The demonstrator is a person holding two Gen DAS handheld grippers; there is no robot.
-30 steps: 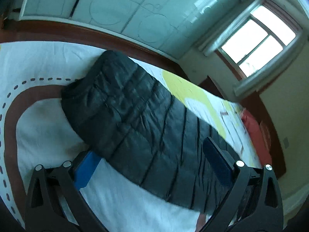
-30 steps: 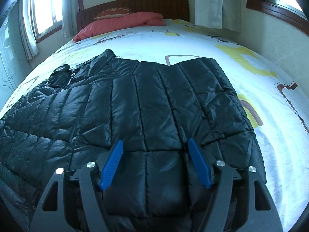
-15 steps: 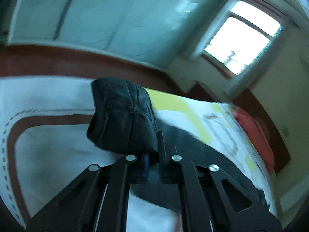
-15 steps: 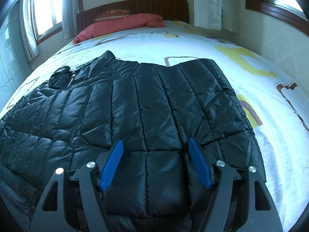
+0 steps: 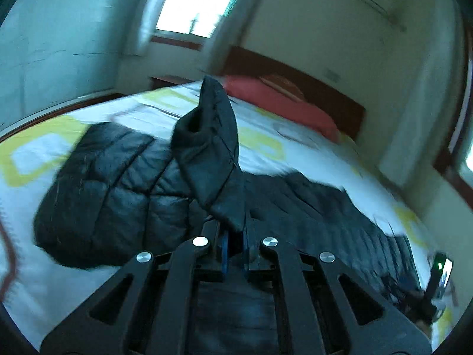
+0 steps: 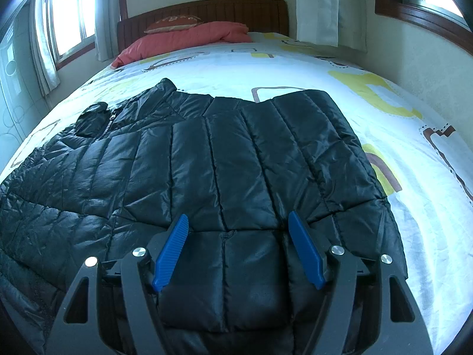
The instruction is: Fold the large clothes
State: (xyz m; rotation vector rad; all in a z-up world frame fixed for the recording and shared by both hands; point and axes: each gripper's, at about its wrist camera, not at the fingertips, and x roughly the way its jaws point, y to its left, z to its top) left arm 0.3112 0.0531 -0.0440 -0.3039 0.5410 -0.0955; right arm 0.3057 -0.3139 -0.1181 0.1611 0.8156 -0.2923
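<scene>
Apparently sleeve (image 5: 212, 159) within clamped left claw (image 5: 235, 247)

Bed (image 6: 295, 68); jacket (image 6: 207, 162), pillows (image 6: 189, 38)

Black quilted jacket (image 6: 207, 162), red pillow (image 6: 183, 40)

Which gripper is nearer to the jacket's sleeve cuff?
Left. The left gripper is clamped on the sleeve, cuff raised just beyond it; the right gripper sits open over the jacket's body.
</scene>
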